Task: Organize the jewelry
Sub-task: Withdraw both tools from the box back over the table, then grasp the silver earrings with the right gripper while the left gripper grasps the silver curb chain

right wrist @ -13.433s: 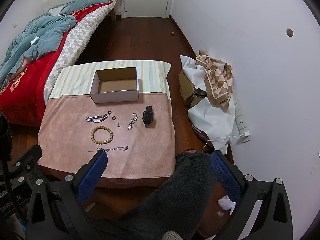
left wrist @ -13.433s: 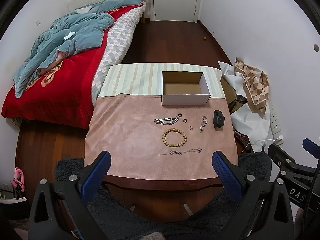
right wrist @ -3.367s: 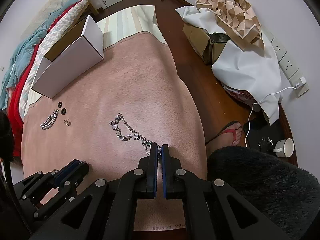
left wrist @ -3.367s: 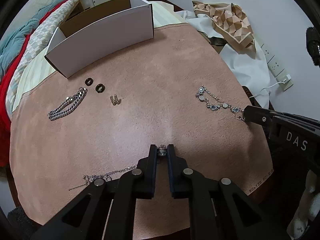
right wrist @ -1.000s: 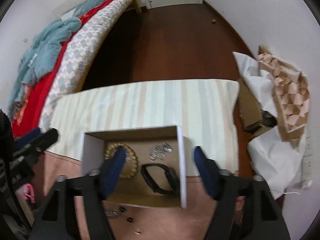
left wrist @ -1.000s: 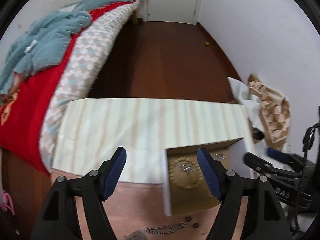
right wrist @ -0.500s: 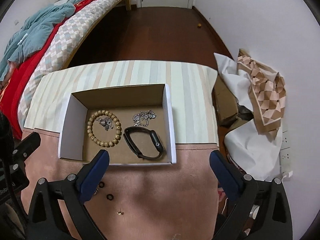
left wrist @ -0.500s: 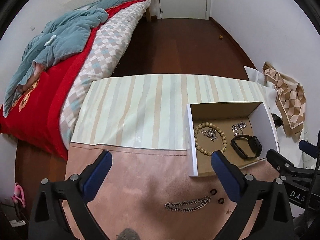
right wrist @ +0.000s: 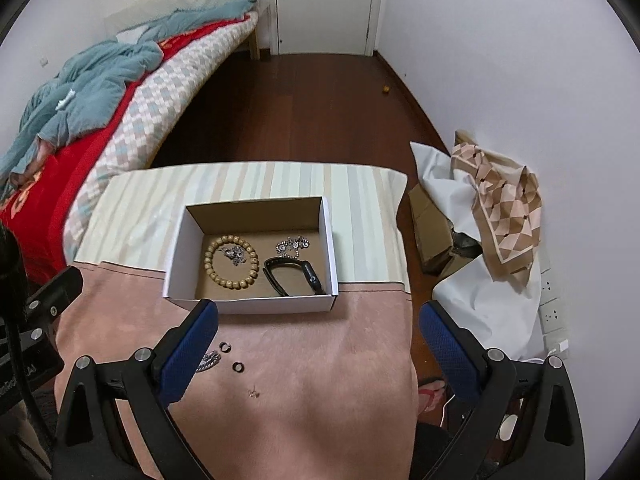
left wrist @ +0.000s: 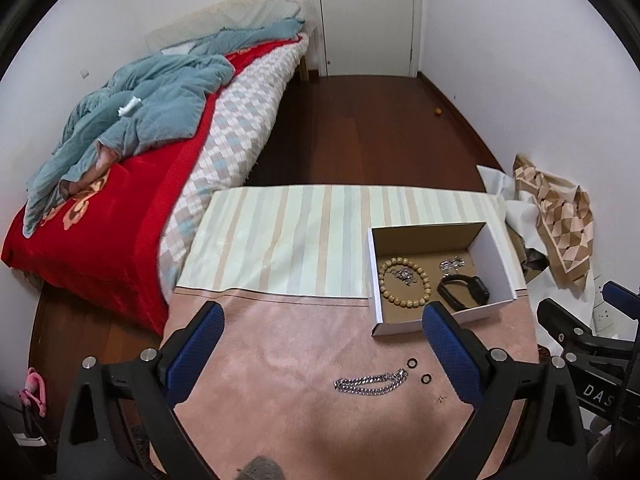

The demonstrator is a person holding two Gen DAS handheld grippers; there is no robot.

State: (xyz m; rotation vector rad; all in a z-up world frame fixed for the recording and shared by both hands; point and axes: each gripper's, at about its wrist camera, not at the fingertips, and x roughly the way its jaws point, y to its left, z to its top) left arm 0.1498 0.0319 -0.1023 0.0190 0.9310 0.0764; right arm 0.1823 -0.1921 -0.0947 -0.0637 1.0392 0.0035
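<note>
While both blue-padded grippers, left (left wrist: 323,343) and right (right wrist: 319,340), are gaping empty, we are seeing the white cardboard box (right wrist: 256,306) ahead and a silver curb chain (left wrist: 371,382) between the left fingers (left wrist: 195,343).

Pink cloth (right wrist: 320,380) near side was left mostly bare; only chain (left wrist: 370,384), two rings (left wrist: 419,370) and box (right wrist: 256,304) walls were found obstructing. Striped strip (left wrist: 288,248) left of box was unobstructed.

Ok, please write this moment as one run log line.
left gripper: open, empty | right gripper: open, empty | box: bead bracelet, watch | table: chain
</note>
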